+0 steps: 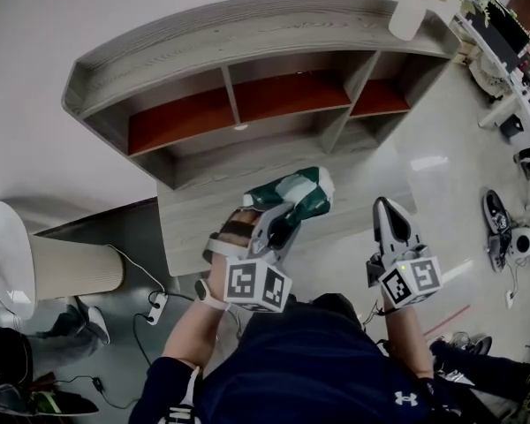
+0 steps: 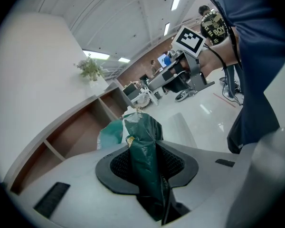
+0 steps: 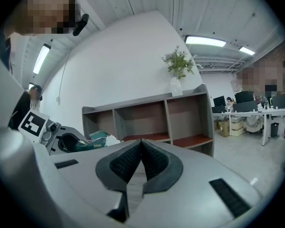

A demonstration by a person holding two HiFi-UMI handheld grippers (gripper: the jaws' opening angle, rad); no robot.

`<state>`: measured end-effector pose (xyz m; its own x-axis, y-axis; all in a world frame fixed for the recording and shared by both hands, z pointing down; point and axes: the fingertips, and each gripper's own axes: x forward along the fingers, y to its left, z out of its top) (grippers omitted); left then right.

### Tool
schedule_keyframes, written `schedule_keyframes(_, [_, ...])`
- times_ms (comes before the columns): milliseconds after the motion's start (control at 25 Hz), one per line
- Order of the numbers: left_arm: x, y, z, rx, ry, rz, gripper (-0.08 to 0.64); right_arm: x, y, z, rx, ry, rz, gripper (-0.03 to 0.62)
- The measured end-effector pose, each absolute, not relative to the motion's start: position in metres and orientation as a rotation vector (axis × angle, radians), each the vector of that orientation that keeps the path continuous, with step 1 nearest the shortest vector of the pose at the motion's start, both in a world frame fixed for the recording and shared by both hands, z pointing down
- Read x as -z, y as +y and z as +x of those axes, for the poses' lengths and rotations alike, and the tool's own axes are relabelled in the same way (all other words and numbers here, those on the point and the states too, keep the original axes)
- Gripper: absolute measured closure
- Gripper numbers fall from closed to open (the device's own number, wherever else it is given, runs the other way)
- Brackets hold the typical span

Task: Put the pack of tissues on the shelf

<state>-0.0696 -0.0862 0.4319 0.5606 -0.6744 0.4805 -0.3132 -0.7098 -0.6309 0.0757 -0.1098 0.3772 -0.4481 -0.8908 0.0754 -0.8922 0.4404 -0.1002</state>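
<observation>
Seems to be near the middle of the task. Already picked up and held in the air: the green pack of tissues (image 1: 293,194), pinched by its lower part between the jaws of the left gripper (image 1: 278,223), with the crumpled upper end sticking out past the pads. Not yet on the shelf (image 1: 230,20). Hangs in front of it, over the low grey platform (image 1: 194,228) at its foot, and touches no compartment.

Shows three compartments with red-brown floors, all of them bare as far as visible, so no obstacle there. On the top board, only a white vase (image 1: 408,16) with a green plant, at the far right end.

Right gripper (image 1: 389,219) just beside the left one, jaws pressed together with nothing between them, no part in the holding.

Left to do, as a judgement: bring the pack forward to a compartment or to the top board, set it down, spread the jaws and draw back. Looks soft and easy to squash, so better a gentle release.
</observation>
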Motion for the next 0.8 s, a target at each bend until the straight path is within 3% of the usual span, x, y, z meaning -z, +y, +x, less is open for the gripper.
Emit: schedule_keyframes(800, [-0.413,-0.134,-0.068,1.030,0.882,-2.229,0.442,-0.382,-0.170,0.067,-0.241,-2.762,1.556,0.581])
